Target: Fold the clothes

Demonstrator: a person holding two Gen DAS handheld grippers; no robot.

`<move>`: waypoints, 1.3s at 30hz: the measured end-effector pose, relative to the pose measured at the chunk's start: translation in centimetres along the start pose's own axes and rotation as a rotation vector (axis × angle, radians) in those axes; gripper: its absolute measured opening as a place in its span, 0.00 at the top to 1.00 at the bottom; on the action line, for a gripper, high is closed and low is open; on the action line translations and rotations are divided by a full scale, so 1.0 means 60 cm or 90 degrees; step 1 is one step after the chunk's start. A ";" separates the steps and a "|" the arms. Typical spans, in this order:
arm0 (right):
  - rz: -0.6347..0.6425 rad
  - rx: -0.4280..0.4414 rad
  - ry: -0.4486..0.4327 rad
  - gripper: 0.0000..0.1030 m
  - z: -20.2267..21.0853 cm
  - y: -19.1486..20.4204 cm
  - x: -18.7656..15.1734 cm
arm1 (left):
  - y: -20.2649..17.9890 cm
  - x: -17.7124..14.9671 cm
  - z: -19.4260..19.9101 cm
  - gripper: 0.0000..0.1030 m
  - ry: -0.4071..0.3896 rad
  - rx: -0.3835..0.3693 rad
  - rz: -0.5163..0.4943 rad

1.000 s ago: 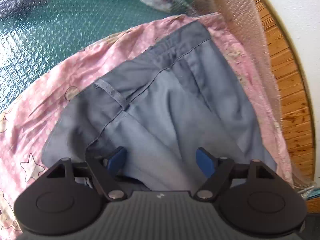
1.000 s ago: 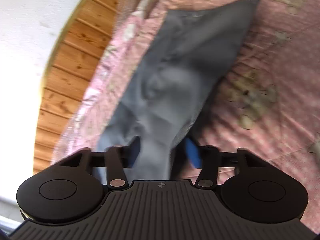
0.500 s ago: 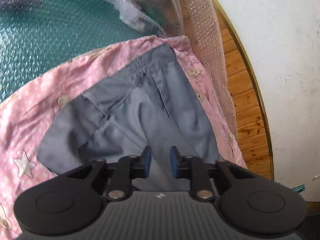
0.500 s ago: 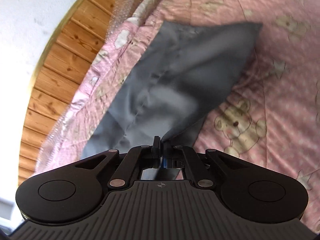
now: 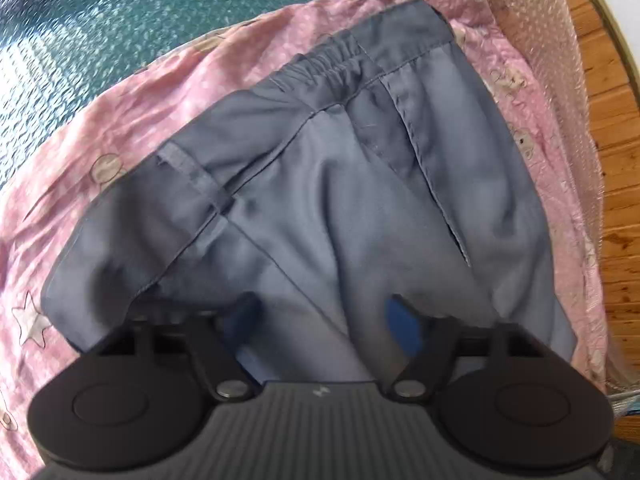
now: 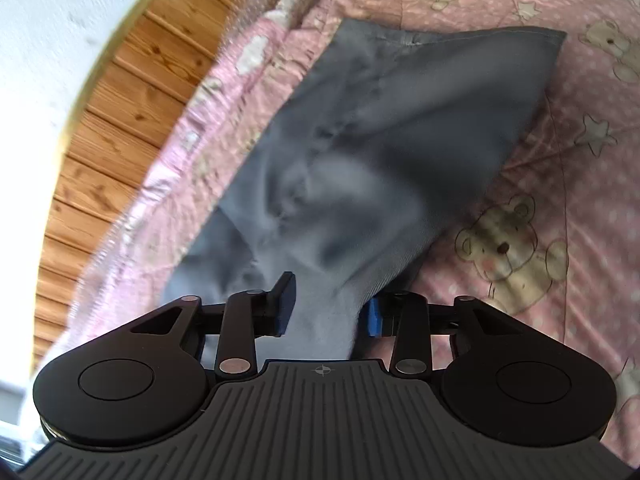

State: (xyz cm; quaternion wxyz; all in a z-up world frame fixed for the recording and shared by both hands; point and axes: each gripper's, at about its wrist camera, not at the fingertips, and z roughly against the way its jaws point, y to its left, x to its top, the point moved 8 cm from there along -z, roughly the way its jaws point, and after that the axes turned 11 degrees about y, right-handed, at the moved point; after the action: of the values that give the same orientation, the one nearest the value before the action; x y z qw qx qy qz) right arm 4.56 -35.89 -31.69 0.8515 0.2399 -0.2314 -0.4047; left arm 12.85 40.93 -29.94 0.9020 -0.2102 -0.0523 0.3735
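Note:
Grey trousers (image 5: 360,200) with an elastic waistband and a belt loop lie crumpled on a pink bear-print sheet (image 5: 140,92). My left gripper (image 5: 322,324) hovers low over their near edge. Its jaws stand apart and are closing, with a fold of grey cloth between the blue pads, which do not press on it. In the right wrist view the trousers (image 6: 380,140) rise like a tent from the sheet (image 6: 560,200) into my right gripper (image 6: 330,310). Its pads hold a thick bunch of the cloth.
A green bubble-textured mat (image 5: 120,20) lies beyond the sheet's far edge. Clear bubble wrap (image 5: 540,20) hangs at the sheet's side, against wood panelling (image 6: 120,140) and a white wall (image 6: 60,20).
The left jaws went from wide to nearly shut and stand wide again, closer to the cloth. The right jaws closed on a fold of the trousers and now sit wider around a thicker bunch.

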 end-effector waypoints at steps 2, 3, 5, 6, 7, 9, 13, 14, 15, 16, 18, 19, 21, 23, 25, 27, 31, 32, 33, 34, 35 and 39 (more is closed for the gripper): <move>0.022 -0.009 -0.009 0.98 0.005 0.011 0.012 | -0.030 0.006 0.027 1.00 -0.025 -0.036 -0.051; 0.035 0.004 -0.027 0.99 0.017 0.022 0.020 | -0.041 0.010 0.066 1.00 -0.076 -0.084 -0.072; 0.059 0.064 -0.084 1.00 0.057 0.052 0.035 | -0.026 0.013 0.147 1.00 -0.181 -0.186 -0.057; 0.071 0.085 -0.107 1.00 0.074 0.065 0.040 | 0.000 0.016 0.165 1.00 -0.223 -0.191 -0.030; 0.076 0.079 -0.109 1.00 0.074 0.067 0.042 | 0.035 0.019 0.160 1.00 -0.238 -0.177 0.010; 0.066 0.044 -0.080 1.00 0.050 0.054 0.046 | 0.097 0.022 0.126 1.00 -0.221 -0.151 0.078; 0.018 0.005 -0.038 0.92 0.023 0.012 0.035 | 0.118 -0.015 0.091 0.99 -0.179 -0.132 0.052; 0.009 0.003 -0.033 0.89 0.023 0.004 0.030 | 0.119 -0.029 0.095 0.99 -0.178 -0.136 0.048; -0.001 0.001 -0.029 0.83 0.023 -0.004 0.025 | 0.119 -0.044 0.100 0.95 -0.176 -0.149 0.047; -0.011 -0.001 -0.024 0.62 0.023 -0.012 0.020 | 0.118 -0.061 0.107 0.87 -0.174 -0.162 0.043; -0.028 0.011 -0.042 0.46 0.045 -0.024 0.006 | 0.120 -0.100 0.111 0.77 -0.167 -0.155 0.027; -0.034 0.020 -0.050 0.46 0.057 -0.028 -0.006 | 0.123 -0.120 0.113 0.72 -0.164 -0.146 0.018; -0.032 0.033 -0.046 0.47 0.070 -0.033 -0.041 | 0.132 -0.151 0.102 0.71 -0.156 -0.128 0.015; -0.010 0.019 -0.020 0.49 0.059 -0.032 -0.079 | 0.143 -0.157 0.083 0.70 -0.148 -0.109 0.030; 0.013 0.004 0.005 0.51 0.049 -0.031 -0.118 | 0.154 -0.158 0.062 0.68 -0.142 -0.090 0.044; 0.044 -0.013 0.024 0.52 0.039 -0.025 -0.147 | 0.147 -0.140 0.055 0.66 -0.158 -0.093 0.049; 0.140 -0.065 0.016 0.56 0.015 0.026 -0.121 | 0.102 -0.090 0.064 0.62 -0.196 -0.101 0.025; 0.165 -0.081 0.009 0.57 0.010 0.040 -0.107 | 0.089 -0.078 0.072 0.81 -0.206 -0.105 0.016; 0.189 -0.093 -0.008 0.58 0.010 0.056 -0.090 | 0.077 -0.067 0.079 0.87 -0.216 -0.108 0.008; 0.205 -0.098 -0.030 0.58 0.013 0.072 -0.074 | 0.066 -0.057 0.086 0.87 -0.223 -0.114 0.005; 0.212 -0.099 -0.044 0.58 0.015 0.083 -0.061 | 0.058 -0.052 0.088 0.87 -0.223 -0.113 0.000; 0.177 -0.075 -0.059 0.58 0.026 0.085 -0.044 | 0.049 -0.050 0.075 0.87 -0.206 -0.068 -0.016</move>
State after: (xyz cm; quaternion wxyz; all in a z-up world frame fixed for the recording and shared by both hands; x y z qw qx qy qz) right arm 5.12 -31.28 -27.97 0.9004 0.1364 -0.2773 -0.3063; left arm 7.65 42.22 -26.89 0.8740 -0.1946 -0.2193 0.3875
